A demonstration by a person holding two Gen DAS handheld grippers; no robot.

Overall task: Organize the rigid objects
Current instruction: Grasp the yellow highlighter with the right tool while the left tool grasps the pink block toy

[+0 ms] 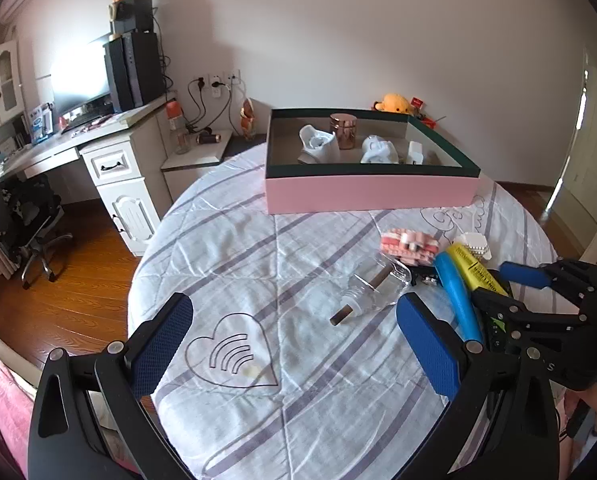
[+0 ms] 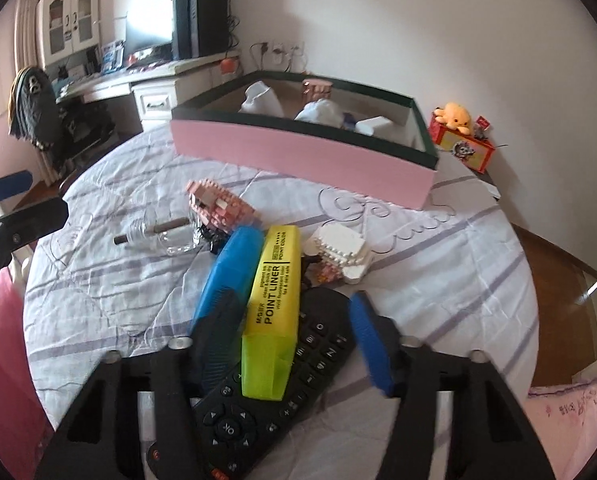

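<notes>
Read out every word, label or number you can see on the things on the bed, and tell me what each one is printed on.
"POINT LINER": yellow highlighter, along its barrel.
"POINT COLOR": same highlighter, small box near its far end.
"OK": black remote control, centre of its round pad.
Smaller lines on the highlighter: too small to read.
Other remote keys: too blurred to read.
Cursive stitching on the bedspread near the pink box: not legible.
Blue case: no text visible.

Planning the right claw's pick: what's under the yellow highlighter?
The yellow highlighter lies across a black remote, beside the blue case. The remote's middle buttons are covered; bedding beneath is hidden.
</notes>
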